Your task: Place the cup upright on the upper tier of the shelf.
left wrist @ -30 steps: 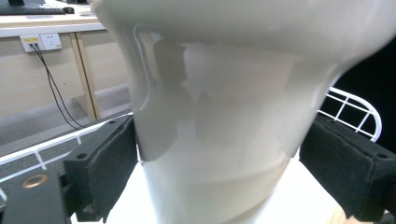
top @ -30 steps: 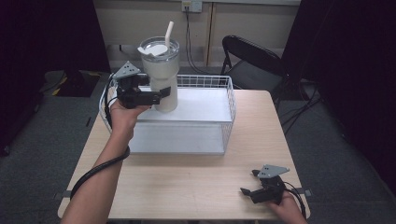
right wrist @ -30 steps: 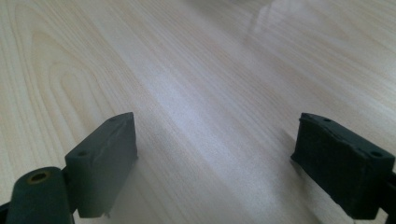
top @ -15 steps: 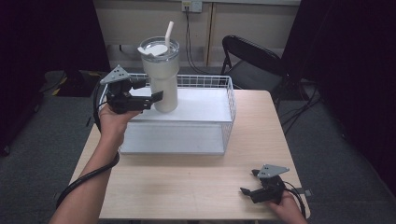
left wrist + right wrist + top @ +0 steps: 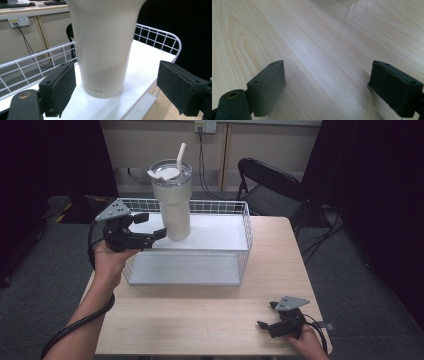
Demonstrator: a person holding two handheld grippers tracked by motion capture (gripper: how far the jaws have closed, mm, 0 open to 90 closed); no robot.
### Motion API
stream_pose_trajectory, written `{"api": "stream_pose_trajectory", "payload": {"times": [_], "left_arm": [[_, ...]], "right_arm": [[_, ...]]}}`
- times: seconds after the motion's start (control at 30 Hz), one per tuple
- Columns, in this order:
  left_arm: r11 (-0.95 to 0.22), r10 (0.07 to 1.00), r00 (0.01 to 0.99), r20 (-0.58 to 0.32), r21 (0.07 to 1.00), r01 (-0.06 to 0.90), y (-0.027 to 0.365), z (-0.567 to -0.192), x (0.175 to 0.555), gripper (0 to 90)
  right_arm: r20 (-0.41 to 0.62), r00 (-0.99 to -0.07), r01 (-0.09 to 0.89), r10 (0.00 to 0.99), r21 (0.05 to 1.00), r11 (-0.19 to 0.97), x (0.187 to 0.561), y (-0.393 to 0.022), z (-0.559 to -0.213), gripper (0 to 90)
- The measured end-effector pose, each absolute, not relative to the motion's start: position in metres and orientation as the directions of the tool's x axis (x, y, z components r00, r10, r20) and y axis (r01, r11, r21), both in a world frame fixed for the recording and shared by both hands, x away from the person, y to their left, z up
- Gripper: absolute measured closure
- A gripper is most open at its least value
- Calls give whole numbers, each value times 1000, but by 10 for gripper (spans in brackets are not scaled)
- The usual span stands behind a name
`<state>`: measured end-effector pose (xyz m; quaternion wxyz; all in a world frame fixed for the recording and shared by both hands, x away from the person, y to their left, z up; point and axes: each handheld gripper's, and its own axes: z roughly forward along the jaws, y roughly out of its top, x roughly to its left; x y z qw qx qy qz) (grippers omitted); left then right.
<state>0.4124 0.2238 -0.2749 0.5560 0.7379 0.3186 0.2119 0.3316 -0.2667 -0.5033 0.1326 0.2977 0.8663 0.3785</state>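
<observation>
On the pale wood-grain counter [image 5: 200,320], near edge, the right gripper [image 5: 268,316] rested with jaws spread on nothing. Farther back sat a white wire basket [image 5: 245,235] with a smooth white floor. The cream tumbler [image 5: 172,202], tapered, lidded, with straw, stood upright inside it. The left gripper [image 5: 151,224] held its spread jaws just short of the tumbler's base, apart. A black chair [image 5: 270,185] stood behind.

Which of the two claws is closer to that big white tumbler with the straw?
The left. The left claw is open right beside the tumbler, which stands on the white shelf in the wire basket. The right claw is open low over the table's near corner, far away.
</observation>
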Motion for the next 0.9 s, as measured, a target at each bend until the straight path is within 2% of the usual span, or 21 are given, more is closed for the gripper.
{"api": "stream_pose_trajectory", "payload": {"times": [0.9], "left_arm": [[-195,624,778,-67,951,239,225,-307,371,156]], "right_arm": [[-4,-788,415,615,734,537,332,-267,-503,126]]}}
